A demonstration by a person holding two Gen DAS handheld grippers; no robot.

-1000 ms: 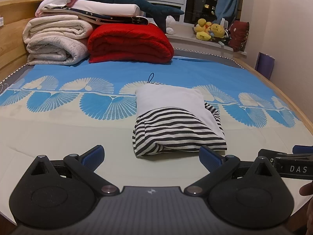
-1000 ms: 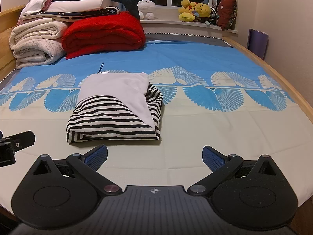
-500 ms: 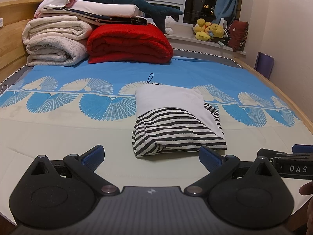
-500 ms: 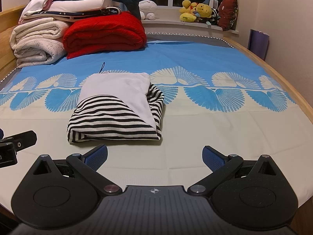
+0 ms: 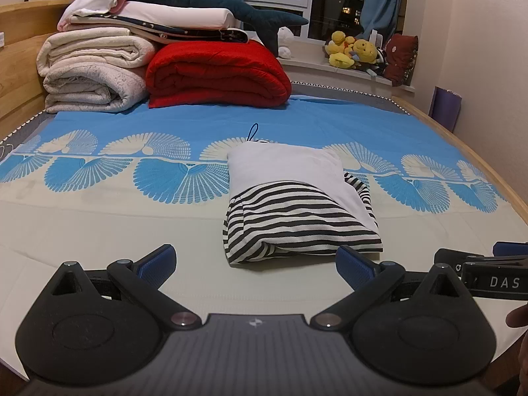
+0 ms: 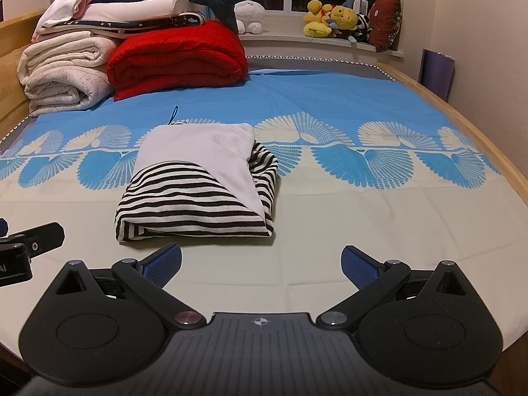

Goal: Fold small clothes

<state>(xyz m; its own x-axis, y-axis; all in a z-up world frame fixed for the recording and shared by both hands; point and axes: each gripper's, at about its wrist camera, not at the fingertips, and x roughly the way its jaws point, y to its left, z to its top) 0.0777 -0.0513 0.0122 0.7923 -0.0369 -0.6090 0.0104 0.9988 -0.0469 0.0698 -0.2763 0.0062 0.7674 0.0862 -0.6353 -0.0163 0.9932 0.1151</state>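
Both grippers idle: left gripper [image 5: 255,259] and right gripper [image 6: 260,260] fingers wide apart, empty. No change over last second. Striped garment [image 6: 198,188] folded on bed [image 6: 346,217], just ahead. Fold likely complete.

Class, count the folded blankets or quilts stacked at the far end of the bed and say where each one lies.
3 clearly: the red blanket on the bed, and beside it two cream blankets, the lower under the upper. The white bedding on top may add more.
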